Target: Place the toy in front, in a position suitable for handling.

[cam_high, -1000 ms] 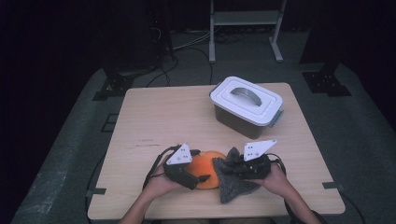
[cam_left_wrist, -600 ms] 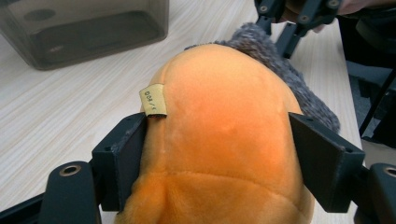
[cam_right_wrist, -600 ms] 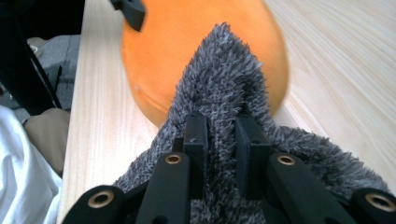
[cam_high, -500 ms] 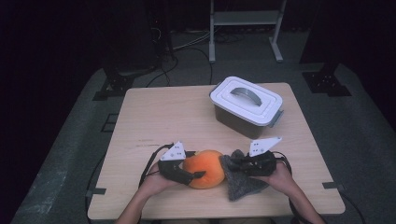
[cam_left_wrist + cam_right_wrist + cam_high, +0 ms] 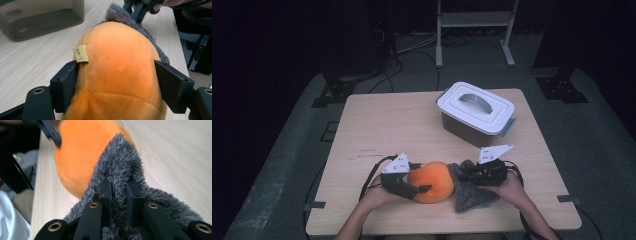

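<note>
A: Left tool (image 5: pixel 418 189)?
B: Squeezed on the orange plush (image 5: pixel 432 181), one jaw on each side. Seen close up in the left gripper view, plush (image 5: pixel 117 75) bulging between the black jaws.

A: Right tool (image 5: pixel 464 173)?
B: Pinched tight on a grey furry cloth (image 5: pixel 472 192). Jaws nearly together in the right gripper view, a fold of cloth (image 5: pixel 120 170) caught between them.

A: And where on the counter (image 5: pixel 387 125)?
B: Near edge, about the middle. Plush to the left, cloth to the right, touching each other.

A: Anything on the plush?
B: A small tan tag (image 5: pixel 81 53) with tiny print, up by the left jaw. Too small to read well.

A: Farther off?
B: A box (image 5: pixel 474 112) with a white lid and a grey handle, far right side of the counter, well apart from the plush. Lid on.

A: Hands?
B: One behind each tool, coming in from the near edge.
</note>
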A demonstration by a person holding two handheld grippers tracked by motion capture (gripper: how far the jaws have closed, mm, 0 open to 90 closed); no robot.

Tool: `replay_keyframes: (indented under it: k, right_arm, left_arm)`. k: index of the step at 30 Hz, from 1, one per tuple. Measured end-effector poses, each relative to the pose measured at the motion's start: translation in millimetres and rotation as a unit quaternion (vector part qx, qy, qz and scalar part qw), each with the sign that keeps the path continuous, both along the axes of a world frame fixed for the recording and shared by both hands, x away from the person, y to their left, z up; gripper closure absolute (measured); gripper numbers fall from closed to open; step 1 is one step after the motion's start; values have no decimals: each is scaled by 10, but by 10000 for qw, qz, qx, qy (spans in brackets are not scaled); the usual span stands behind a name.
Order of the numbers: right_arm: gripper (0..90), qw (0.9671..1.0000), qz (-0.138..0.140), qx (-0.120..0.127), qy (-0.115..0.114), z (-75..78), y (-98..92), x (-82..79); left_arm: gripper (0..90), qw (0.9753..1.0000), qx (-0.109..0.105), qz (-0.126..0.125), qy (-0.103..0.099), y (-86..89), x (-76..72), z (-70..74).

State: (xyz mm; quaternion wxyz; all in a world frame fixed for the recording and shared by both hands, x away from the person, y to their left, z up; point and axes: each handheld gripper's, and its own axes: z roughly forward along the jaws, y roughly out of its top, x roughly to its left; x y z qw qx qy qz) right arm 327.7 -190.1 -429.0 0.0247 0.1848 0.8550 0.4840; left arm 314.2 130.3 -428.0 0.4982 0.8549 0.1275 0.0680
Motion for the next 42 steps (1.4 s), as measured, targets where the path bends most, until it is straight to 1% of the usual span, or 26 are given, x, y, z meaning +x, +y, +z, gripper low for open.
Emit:
replay_keyframes:
  k: [1,3,4,6,9,11,14,16,17,19,20,22,23,25,28,29,30,32,34,35,36,37,38,39,40,42]
  right_arm:
    - [761,9999,-21,134,-61,39,2,-2]
    - [761,9990,-27,446,-88,97,20,2]
    - [760,9989,-30,464,-98,108,33,5]
    - [759,9994,-40,331,-62,71,76,20]
    - [758,9995,-40,267,168,-15,65,55]
    - [758,9999,-77,13,154,-51,38,64]
    - [758,9994,-137,-214,217,-105,-23,67]
    - [759,9997,-165,-55,168,-54,-49,54]
    - [759,9998,-163,90,101,-15,-49,48]
    - [758,9991,-115,399,72,49,-27,38]
    - [758,9989,-79,461,62,62,-8,35]
    - [757,9994,-28,318,105,32,40,34]
    - [757,9996,-14,237,166,-7,54,40]
    - [757,9991,42,227,367,-73,46,64]
    - [757,9991,61,-12,424,-115,7,79]
    - [757,9989,52,-43,454,-117,-6,76]
    - [757,9991,43,-34,428,-106,-16,74]
    - [758,9998,21,103,185,-17,-22,47]
    - [758,9990,55,440,25,79,3,14]
    - [758,9986,106,525,-57,115,31,-4]
    - [758,9986,156,501,-89,132,66,-19]
    - [757,9989,217,405,-96,122,103,-27]
    - [759,9991,257,314,-97,87,134,-32]
    - [760,9991,281,294,-72,50,146,-34]
    - [761,9991,309,286,-68,32,142,-36]
    - [760,9992,346,192,-112,34,114,-44]
  left_arm:
    - [243,10000,-1,-38,-31,-1,-3,-3]
    - [243,9999,5,-89,-68,-7,-14,-5]
    - [243,9999,7,-100,-102,-10,-20,-6]
    - [243,9998,37,-151,-137,-9,-24,-7]
    - [242,9998,67,-158,-131,-11,-26,-8]
    - [241,9998,61,-151,-115,1,-20,-7]
    - [241,9998,35,-166,-96,17,-21,-10]
    - [240,9998,32,-187,-108,22,-21,-12]
    - [239,9997,21,-193,-116,18,-22,-14]
    - [238,9997,44,-200,-133,12,-23,-11]
    - [238,9997,51,-208,-142,13,-23,-10]
    - [238,9996,57,-224,-146,18,-26,-13]
    - [238,9996,81,-238,-147,17,-28,-12]
    - [238,9995,90,-242,-155,14,-31,-13]
    - [238,9996,71,-236,-134,22,-27,-12]
    - [238,9996,68,-233,-133,22,-27,-11]
    - [238,9996,71,-220,-131,21,-28,-8]
    - [237,9996,84,-227,-142,14,-33,-5]
    - [235,9996,90,-235,-159,0,-41,-3]
    - [233,9995,102,-237,-166,-5,-45,1]
    - [229,9995,109,-241,-156,-7,-50,5]
    - [221,9995,107,-254,-128,-12,-53,7]
    - [205,9995,129,-263,-112,-21,-56,11]
    - [187,9994,163,-273,-101,-31,-61,24]
    - [165,9994,180,-287,-90,-40,-61,40]
    - [127,9994,140,-300,30,-47,-58,65]
